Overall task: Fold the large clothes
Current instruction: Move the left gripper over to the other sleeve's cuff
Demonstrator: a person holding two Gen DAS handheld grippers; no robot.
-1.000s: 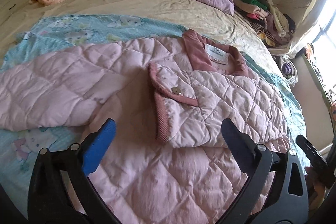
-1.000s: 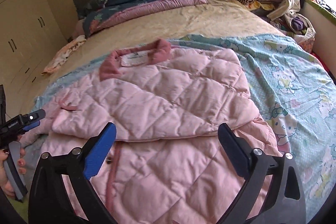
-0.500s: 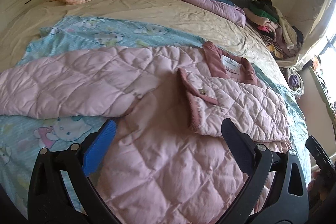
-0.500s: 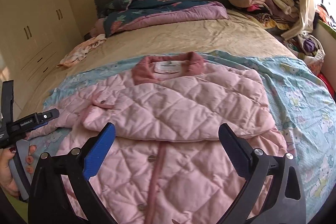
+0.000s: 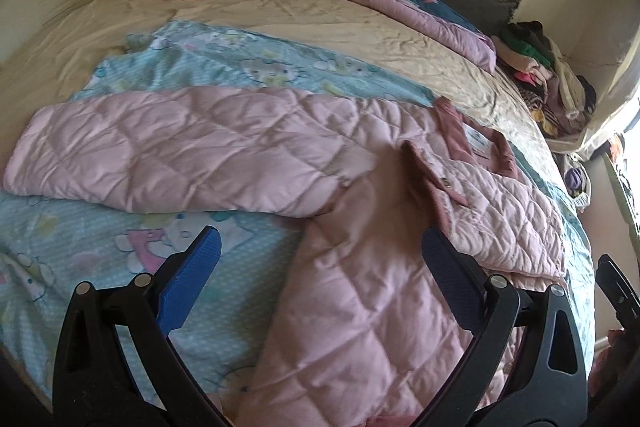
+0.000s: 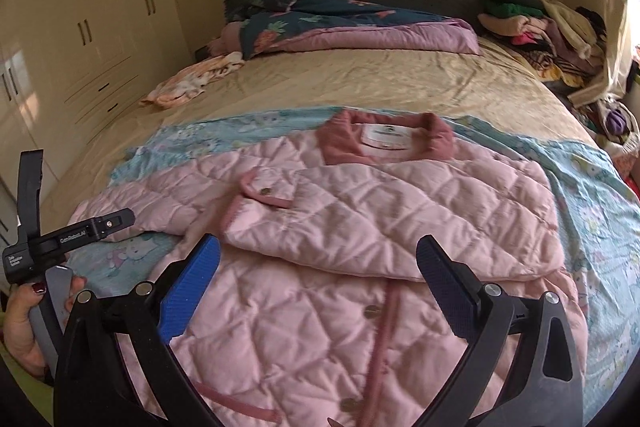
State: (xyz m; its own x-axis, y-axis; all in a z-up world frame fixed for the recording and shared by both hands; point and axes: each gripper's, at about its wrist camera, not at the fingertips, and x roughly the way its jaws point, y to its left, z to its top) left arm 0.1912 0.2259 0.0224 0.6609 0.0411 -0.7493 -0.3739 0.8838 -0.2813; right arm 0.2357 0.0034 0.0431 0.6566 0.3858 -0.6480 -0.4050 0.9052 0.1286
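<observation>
A pink quilted jacket (image 6: pixel 360 227) lies on a light blue cartoon-print sheet (image 6: pixel 592 211) on the bed, collar (image 6: pixel 388 139) away from me. Its right sleeve is folded across the chest (image 6: pixel 400 215). Its left sleeve (image 5: pixel 180 151) lies stretched out to the left. My left gripper (image 5: pixel 320 259) is open and empty, above the jacket's lower left side and the sheet (image 5: pixel 100 251). My right gripper (image 6: pixel 320 267) is open and empty, above the jacket's lower front. The left gripper's body (image 6: pixel 60 239) shows at the left of the right wrist view.
A beige bedspread (image 6: pixel 360 79) covers the bed. A dark floral and purple quilt (image 6: pixel 340 27) lies at the headboard. A small peach garment (image 6: pixel 192 79) lies far left. A pile of clothes (image 6: pixel 540 23) sits far right. Wardrobes (image 6: pixel 80 39) stand at the left.
Both grippers have pulled back and away from the jacket. The left view has swung left, so the outstretched sleeve now fills more of it. The jacket has not moved.
</observation>
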